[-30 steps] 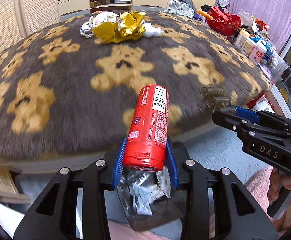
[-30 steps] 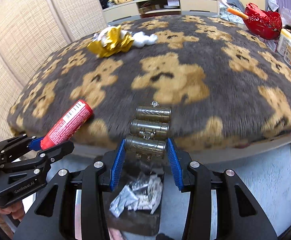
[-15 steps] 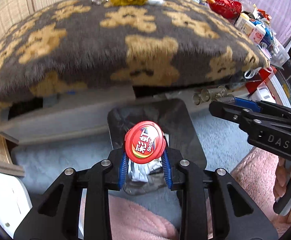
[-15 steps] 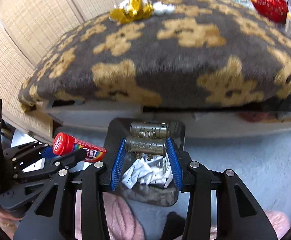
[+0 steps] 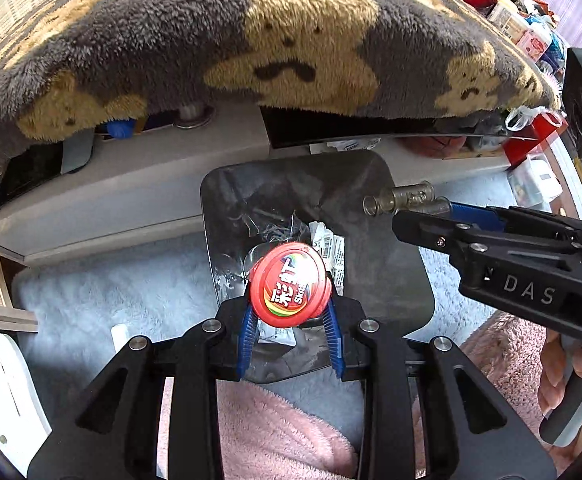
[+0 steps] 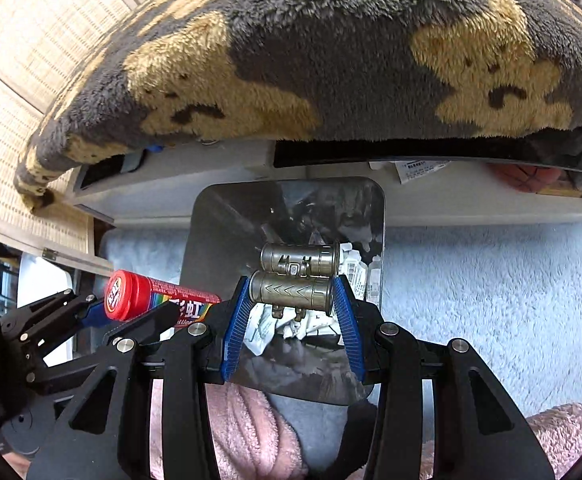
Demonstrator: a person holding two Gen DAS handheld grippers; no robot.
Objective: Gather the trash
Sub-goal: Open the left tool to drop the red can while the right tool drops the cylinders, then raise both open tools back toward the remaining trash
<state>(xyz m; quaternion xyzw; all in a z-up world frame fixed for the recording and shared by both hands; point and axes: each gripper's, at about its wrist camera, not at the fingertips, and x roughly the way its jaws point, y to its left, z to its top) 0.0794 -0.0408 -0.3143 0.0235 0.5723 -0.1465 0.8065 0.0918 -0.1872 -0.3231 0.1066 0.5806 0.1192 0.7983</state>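
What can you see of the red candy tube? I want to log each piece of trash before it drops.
The red candy tube is a plastic-looking cylinder with a round red cap bearing white Chinese characters, "Skittles" lettering and a rainbow band. The left tool clamps its body between blue ribbed pads, holding it over the dark lined trash bin, cap toward the camera. Nothing else touches it.

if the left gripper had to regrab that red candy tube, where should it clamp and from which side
Across the round body just below the lid, as the left gripper does now, coming from the side. The red candy tube is a straight cylinder and its wider lid rim could stop it from slipping through the pads.
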